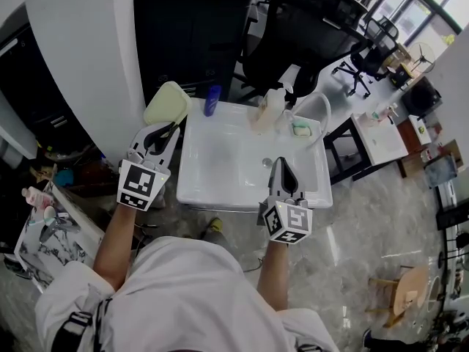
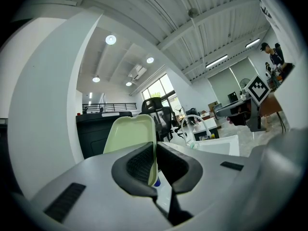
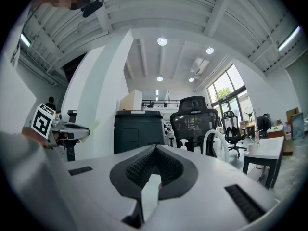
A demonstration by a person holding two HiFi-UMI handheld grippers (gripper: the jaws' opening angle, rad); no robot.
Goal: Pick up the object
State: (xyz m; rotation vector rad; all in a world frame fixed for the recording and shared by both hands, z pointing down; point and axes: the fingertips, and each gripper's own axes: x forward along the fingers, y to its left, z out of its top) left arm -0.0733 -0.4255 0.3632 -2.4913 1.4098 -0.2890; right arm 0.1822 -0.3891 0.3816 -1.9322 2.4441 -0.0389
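Seen from the head camera, a person stands at a white sink (image 1: 220, 195) with a gripper in each hand. The left gripper (image 1: 165, 129) is raised beside the sink's left edge, and its jaws are closed onto the near rim of a pale green tray (image 1: 167, 103), a thin dish with rounded corners. The tray is held in the air just off the sink's back left corner, touching no surface. In the left gripper view, the left gripper (image 2: 155, 163) pinches the tray's edge between its ribbed dark pads, and the pale green tray (image 2: 129, 134) rises above the jaws, tilted slightly left. The right gripper (image 1: 281, 166) hovers over the sink's front right part, pointing toward the back. In the right gripper view, the right gripper (image 3: 155, 150) has its jaws pressed together at the tips with nothing between them. Along the back of the sink stand a blue bottle (image 1: 212, 100), a cream bottle (image 1: 270, 108), and a white arched faucet (image 1: 323, 117). Behind the sink are a black cabinet (image 1: 194, 28) and a black office chair (image 1: 293, 35).
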